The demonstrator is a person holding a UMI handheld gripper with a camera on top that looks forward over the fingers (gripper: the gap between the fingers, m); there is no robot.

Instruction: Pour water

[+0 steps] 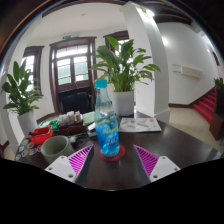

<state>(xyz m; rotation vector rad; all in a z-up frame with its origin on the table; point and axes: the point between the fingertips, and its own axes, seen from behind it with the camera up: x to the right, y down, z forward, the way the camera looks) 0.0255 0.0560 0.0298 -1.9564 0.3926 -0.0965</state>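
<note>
A clear plastic water bottle [106, 120] with a blue label and pale cap stands upright on a red coaster [112, 154] on the dark table [175, 150]. A grey-green cup [55, 148] sits on the table to the bottle's left. My gripper [113, 161] is open, its two magenta-padded fingers [80, 158] spread wide at either side. The bottle stands just ahead of the fingertips, roughly centred between them, with a gap at each side. Nothing is held.
A large potted plant in a white pot [122, 100] stands right behind the bottle. Papers [138, 124] lie at the table's far right. Clutter of small items [65, 125] sits at the far left. Another plant [20, 95] stands left by the door.
</note>
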